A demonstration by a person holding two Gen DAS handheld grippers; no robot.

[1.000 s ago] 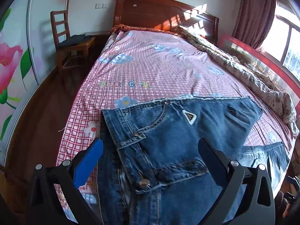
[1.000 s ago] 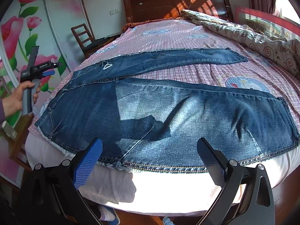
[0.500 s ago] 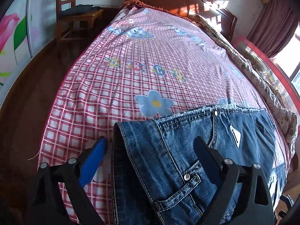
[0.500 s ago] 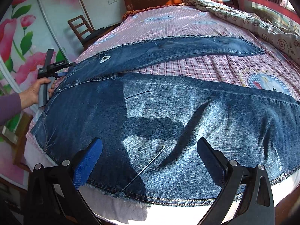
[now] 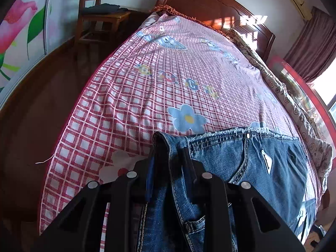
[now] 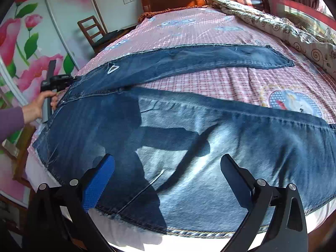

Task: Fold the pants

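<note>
Two views. Left wrist view: your left gripper, lower centre of the frame, is closing its jaws on the waistband corner of the jeans, denim bunched between the pads. The jeans spread across the lower right of the checked bedsheet. Right wrist view: your right gripper hangs at the bottom edge, jaws wide, holding nothing, over the near trouser leg. The jeans fill the middle of the frame; your left hand is at the left, by the waistband.

Bright sunlight (perhaps window-side), fisheye-warped edges
</note>
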